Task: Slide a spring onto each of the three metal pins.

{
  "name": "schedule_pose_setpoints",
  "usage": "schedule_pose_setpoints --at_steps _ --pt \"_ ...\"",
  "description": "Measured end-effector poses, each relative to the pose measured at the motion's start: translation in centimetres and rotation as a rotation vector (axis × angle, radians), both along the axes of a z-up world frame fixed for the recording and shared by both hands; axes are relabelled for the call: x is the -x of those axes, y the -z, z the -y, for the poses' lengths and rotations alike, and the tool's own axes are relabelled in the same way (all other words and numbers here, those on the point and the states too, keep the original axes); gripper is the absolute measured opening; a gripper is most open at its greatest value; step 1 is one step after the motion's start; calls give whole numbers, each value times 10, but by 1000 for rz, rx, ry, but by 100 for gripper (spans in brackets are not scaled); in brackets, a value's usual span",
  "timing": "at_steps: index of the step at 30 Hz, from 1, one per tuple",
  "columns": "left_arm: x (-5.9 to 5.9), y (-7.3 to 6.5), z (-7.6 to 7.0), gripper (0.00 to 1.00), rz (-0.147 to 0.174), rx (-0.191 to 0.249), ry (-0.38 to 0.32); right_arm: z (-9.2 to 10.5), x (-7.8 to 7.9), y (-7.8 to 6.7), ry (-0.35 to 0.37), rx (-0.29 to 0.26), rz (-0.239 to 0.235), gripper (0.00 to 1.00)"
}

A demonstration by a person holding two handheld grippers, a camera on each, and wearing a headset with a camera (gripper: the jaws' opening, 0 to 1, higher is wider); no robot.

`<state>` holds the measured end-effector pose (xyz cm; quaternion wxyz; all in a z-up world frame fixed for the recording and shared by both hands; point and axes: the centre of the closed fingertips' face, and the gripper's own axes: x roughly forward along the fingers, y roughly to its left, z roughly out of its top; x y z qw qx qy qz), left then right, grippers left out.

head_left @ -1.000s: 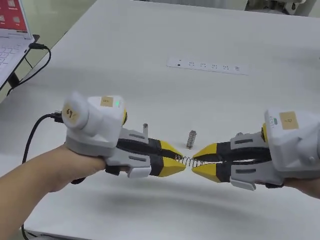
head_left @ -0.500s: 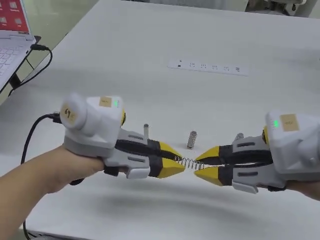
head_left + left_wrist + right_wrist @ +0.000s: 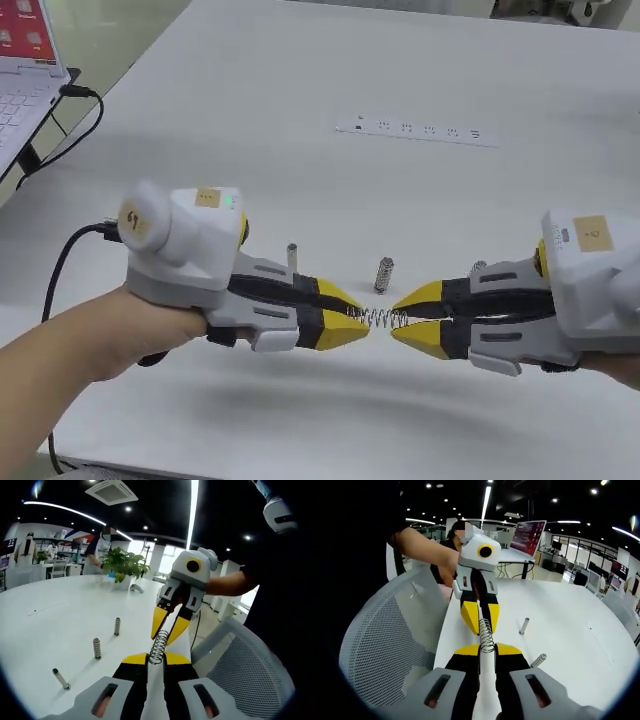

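A thin coil spring (image 3: 378,318) hangs level above the white table (image 3: 300,120), stretched between two yellow-tipped grippers. My left gripper (image 3: 355,323) is shut on its left end and my right gripper (image 3: 402,322) is shut on its right end. The left gripper view has the spring (image 3: 158,647) running from my left gripper (image 3: 156,659) to the right gripper (image 3: 168,630). Behind stand a bare metal pin (image 3: 292,256), a pin wearing a spring (image 3: 384,276) and a third pin (image 3: 478,268), partly hidden by the right gripper. The right gripper view shows the spring (image 3: 486,635) leaving my right gripper (image 3: 487,650).
A white power strip (image 3: 415,131) lies further back on the table. A laptop (image 3: 25,60) sits at the far left, with a black cable (image 3: 70,250) trailing to the left gripper. The table's near edge runs just below both grippers. A mesh chair (image 3: 240,665) is behind.
The right gripper has drawn away to the right and its jaws have come together. The spring between the two grippers now spans a longer gap.
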<state>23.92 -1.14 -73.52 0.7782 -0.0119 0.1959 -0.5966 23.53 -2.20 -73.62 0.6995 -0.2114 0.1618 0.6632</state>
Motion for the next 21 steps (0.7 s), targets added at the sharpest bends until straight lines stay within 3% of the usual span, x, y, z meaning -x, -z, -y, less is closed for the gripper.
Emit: schedule_pose_setpoints --at_steps 14,21 --pt "1 12 1 3 21 -64 5 -25 11 -26 -45 -66 13 8" --pt "3 12 4 3 27 -73 17 -36 14 -34 -54 -103 11 8"
